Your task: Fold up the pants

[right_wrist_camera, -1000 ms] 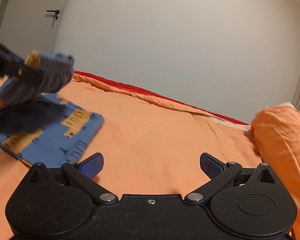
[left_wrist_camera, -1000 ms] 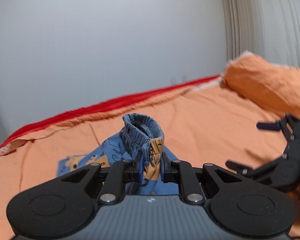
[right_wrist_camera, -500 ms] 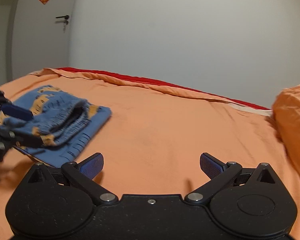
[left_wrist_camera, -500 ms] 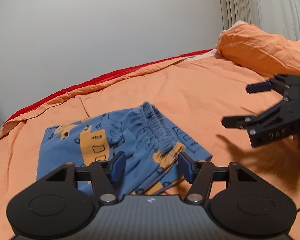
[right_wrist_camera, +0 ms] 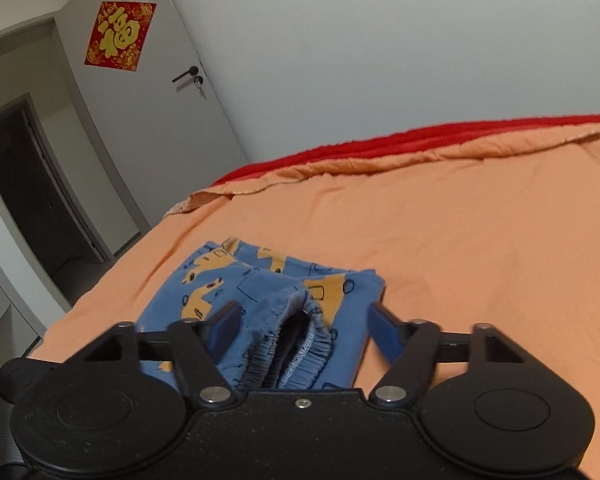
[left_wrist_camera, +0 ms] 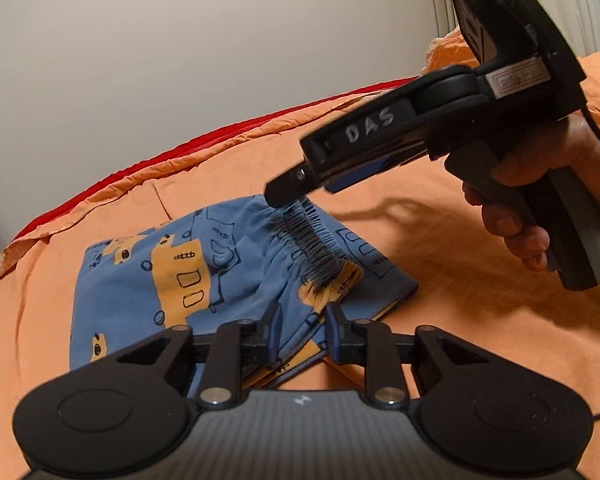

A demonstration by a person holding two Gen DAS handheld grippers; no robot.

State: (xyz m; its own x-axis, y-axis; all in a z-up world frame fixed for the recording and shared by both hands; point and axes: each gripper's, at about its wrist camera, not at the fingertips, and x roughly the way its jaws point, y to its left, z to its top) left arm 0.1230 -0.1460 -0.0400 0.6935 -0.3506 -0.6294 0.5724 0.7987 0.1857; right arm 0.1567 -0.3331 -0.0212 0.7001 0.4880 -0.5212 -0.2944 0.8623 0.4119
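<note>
Blue truck-print pants (left_wrist_camera: 204,276), released a moment ago, are now lying folded mid-frame on the orange bed (left_wrist_camera: 460,264), while the left tongs (left_wrist_camera: 300,332) are narrowing empty and the right tongs (right_wrist_camera: 304,330) are swinging in, open, over the waistband (right_wrist_camera: 296,356).

Blue pants (left_wrist_camera: 188,276) folded on bed

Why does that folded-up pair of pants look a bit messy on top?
The blue pants lie folded on the orange bedspread, but the stretchy waistband is not flat. It stands up bunched and gaping open on top of the stack. The right gripper hangs over it, jaws open.
</note>
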